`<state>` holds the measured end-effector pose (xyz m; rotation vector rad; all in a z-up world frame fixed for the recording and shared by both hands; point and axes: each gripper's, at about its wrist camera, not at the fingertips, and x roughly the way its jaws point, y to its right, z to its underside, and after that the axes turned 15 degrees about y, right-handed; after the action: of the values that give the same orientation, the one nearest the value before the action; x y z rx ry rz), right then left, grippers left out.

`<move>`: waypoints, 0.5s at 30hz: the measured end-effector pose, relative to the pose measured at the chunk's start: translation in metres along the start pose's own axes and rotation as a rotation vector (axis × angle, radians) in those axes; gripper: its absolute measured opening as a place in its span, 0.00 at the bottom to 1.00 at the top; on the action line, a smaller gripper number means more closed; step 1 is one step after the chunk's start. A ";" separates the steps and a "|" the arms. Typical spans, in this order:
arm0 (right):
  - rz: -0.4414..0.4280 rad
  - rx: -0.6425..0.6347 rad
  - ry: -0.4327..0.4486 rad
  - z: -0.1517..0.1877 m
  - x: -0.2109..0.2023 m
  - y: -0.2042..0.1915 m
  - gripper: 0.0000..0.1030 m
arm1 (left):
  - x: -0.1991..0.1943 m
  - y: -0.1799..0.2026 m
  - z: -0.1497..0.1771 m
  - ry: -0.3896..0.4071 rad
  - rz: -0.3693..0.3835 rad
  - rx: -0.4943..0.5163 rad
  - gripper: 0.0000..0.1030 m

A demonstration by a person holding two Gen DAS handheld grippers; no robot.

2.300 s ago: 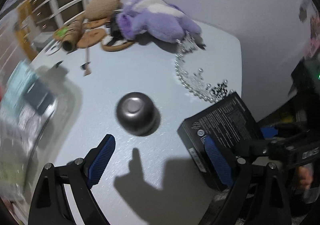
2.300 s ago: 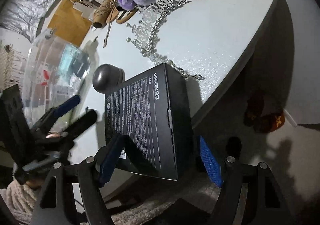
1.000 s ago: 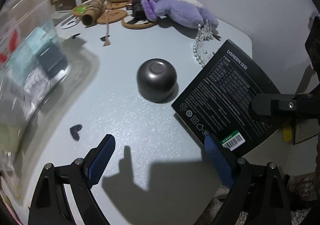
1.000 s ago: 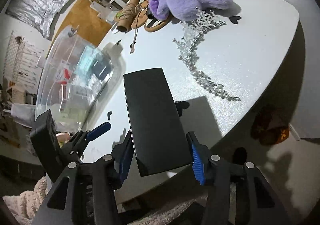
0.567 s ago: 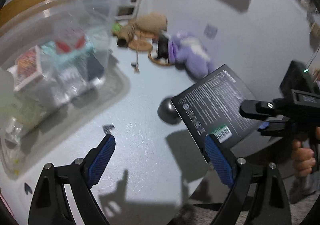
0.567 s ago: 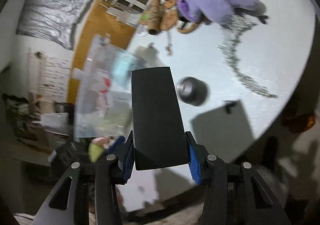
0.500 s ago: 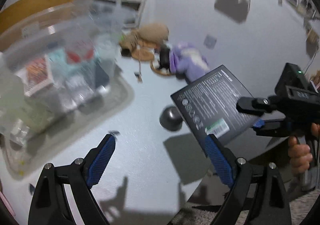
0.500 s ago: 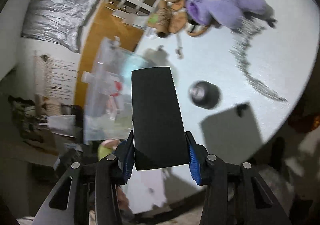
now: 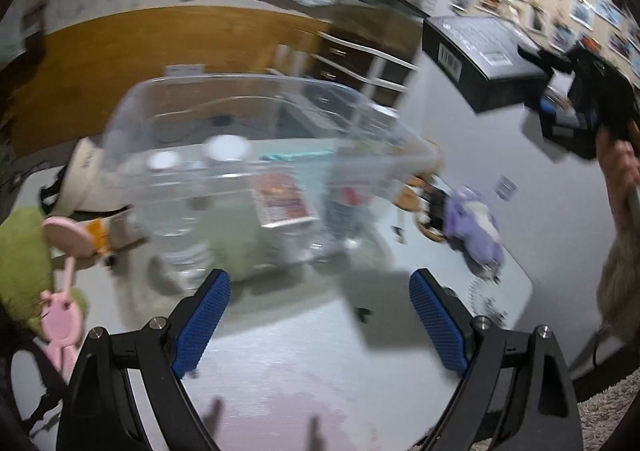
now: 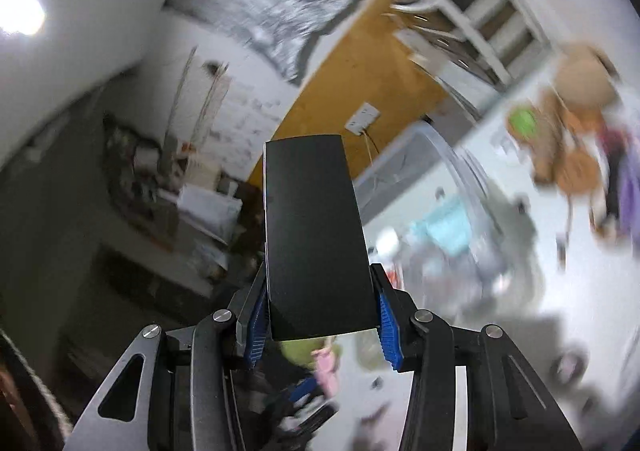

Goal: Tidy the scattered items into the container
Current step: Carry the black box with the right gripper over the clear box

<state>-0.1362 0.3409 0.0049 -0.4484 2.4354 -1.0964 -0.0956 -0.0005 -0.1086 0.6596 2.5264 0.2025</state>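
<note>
Up off the white table [image 9: 280, 335] comes the flat black cardboard box [image 10: 316, 235], which a couple of seconds ago lay by the edge; now you carry it high in the air, clamped across its narrow width by the right gripper [image 10: 318, 317], its long axis running straight out ahead of the fingers. From the left wrist view, that box [image 9: 476, 59] hangs above and to the right of the clear plastic storage bin [image 9: 256, 171], well apart from its rim. So the bin lies forward, down and to the left of the box, and your right hand [image 9: 618, 167] is the one that has to close that gap. Your left gripper [image 9: 320, 315] sits low over the table with its blue pads spread wide, holding nothing, facing the bin's near wall.

Inside the bin you already have a teal packet, a red-and-white printed card and some pale round lids, though blur hides the rest. A purple plush toy [image 9: 474, 227] and a silver beaded tiara [image 9: 486, 291] lie out on the table.
</note>
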 end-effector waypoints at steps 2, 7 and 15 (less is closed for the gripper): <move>0.011 -0.127 -0.046 -0.026 0.036 -0.018 0.46 | -0.004 -0.014 -0.003 0.014 -0.048 -0.022 0.89; 0.096 -0.415 -0.235 -0.054 0.123 -0.027 0.46 | -0.012 -0.046 -0.008 0.045 -0.167 -0.075 0.89; 0.160 -0.815 -0.629 -0.037 0.226 0.008 0.44 | -0.002 -0.063 -0.009 0.045 -0.313 -0.211 0.89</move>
<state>-0.3490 0.2664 -0.0354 -0.6917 2.1669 0.1601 -0.1251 -0.0561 -0.1167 0.1760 2.5626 0.3680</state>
